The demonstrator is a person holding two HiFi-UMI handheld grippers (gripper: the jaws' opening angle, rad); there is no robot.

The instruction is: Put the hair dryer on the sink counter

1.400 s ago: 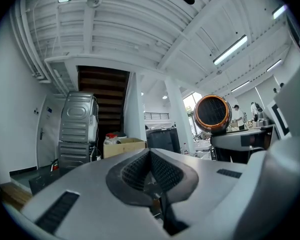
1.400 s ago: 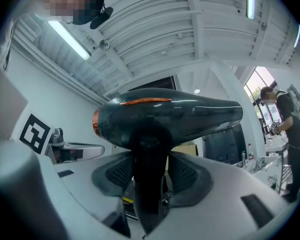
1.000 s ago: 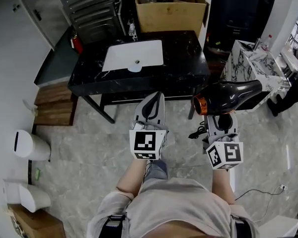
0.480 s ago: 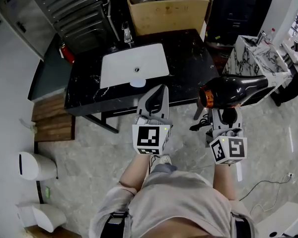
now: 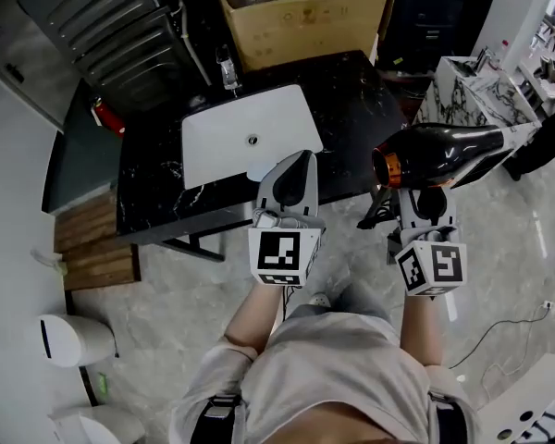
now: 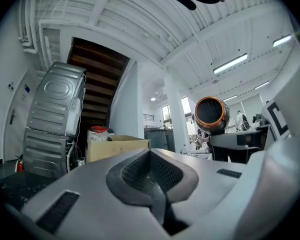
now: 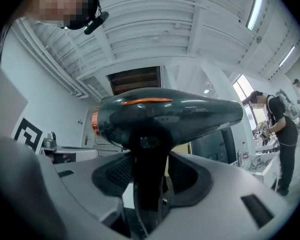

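A black hair dryer (image 5: 439, 154) with an orange ring at its rear lies crosswise in the air, nozzle to the right, just off the counter's right front corner. My right gripper (image 5: 419, 203) is shut on its handle (image 7: 149, 176), which stands upright between the jaws. The black marble sink counter (image 5: 351, 100) holds a white basin (image 5: 245, 135). My left gripper (image 5: 291, 176) is shut and holds nothing; it hangs over the counter's front edge below the basin. The dryer's orange-ringed rear (image 6: 210, 113) also shows in the left gripper view.
A cardboard box (image 5: 296, 17) stands behind the counter, a grey appliance (image 5: 102, 26) at the back left. A faucet (image 5: 226, 67) sits behind the basin. A white marble table (image 5: 472, 91) is at the right, a wooden step (image 5: 88, 243) at the left. A cord (image 5: 499, 326) trails on the floor.
The person has stepped closer to the counter: it has moved down the head view and both grippers now reach its front edge. The dryer is still held the same way.
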